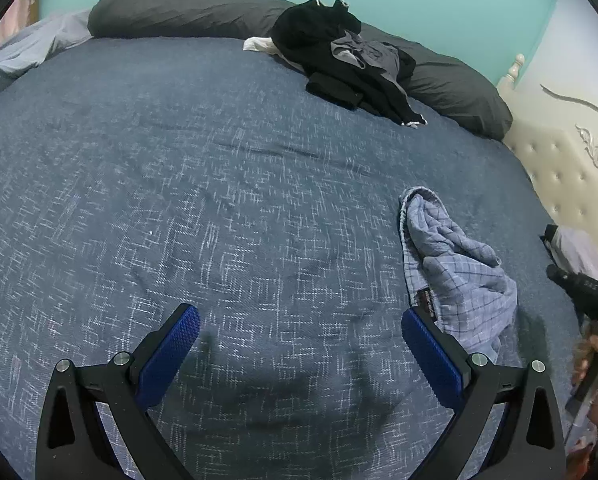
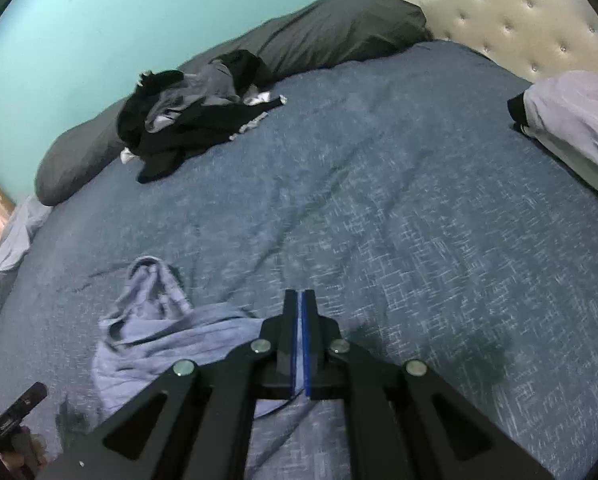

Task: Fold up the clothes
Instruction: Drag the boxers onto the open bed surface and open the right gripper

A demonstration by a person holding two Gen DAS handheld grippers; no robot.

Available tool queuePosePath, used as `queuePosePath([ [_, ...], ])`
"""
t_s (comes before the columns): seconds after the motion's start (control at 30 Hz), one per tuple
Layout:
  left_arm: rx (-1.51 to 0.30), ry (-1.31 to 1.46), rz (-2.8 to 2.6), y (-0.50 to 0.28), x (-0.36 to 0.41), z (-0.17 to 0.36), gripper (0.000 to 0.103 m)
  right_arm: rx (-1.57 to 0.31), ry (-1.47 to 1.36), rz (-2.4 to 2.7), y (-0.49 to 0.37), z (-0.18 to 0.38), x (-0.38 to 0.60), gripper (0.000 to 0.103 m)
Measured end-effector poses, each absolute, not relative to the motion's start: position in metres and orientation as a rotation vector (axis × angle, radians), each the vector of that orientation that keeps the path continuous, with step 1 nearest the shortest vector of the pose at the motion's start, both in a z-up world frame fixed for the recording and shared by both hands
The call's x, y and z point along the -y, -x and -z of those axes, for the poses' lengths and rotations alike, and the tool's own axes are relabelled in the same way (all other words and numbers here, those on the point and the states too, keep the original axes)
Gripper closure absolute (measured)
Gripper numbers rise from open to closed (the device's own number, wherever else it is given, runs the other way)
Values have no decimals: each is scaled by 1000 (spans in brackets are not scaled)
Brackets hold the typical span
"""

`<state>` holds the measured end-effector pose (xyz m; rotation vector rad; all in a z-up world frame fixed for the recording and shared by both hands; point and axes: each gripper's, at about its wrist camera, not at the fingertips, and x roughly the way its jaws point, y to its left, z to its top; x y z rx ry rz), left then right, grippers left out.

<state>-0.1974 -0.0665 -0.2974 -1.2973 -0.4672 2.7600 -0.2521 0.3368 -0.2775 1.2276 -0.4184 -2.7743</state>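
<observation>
Our right gripper [image 2: 302, 300] is clamped shut, a sliver of pale fabric pinched between its pads; our left gripper [image 1: 301, 344] gapes wide, holding nothing. The checked blue garment [image 1: 455, 276] lies crumpled near us, right of the left gripper. We judge it light, limp: grab an edge.

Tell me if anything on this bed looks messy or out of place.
Two things. A light blue checked garment lies crumpled on the blue bedspread, and a pile of dark clothes sits tangled against the grey pillow by the wall. Nothing looks spilled or damaged.
</observation>
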Motion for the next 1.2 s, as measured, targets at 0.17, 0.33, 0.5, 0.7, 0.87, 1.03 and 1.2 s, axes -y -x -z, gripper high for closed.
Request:
queuePosePath([
  [0.17, 459, 1296, -2769, 196, 68, 295, 0, 367, -1244, 2667, 240, 269, -300, 84],
  [0.33, 465, 1282, -2769, 194, 70, 291, 0, 299, -1280, 2555, 231, 273, -257, 74],
  [0.5, 488, 1274, -2772, 193, 77, 287, 0, 256, -1312, 2492, 228, 276, -226, 71],
  [0.7, 501, 1266, -2764, 192, 79, 286, 0, 171, -1334, 2428, 223, 286, -194, 56],
  [0.87, 510, 1266, -2756, 192, 79, 287, 0, 104, -1369, 2402, 227, 301, -179, 56],
  [1.03, 534, 1296, -2741, 193, 81, 294, 0, 177, -1369, 2348, 232, 310, -189, 87],
  [1.2, 527, 1282, -2747, 192, 80, 291, 0, 211, -1328, 2396, 233, 300, -208, 101],
])
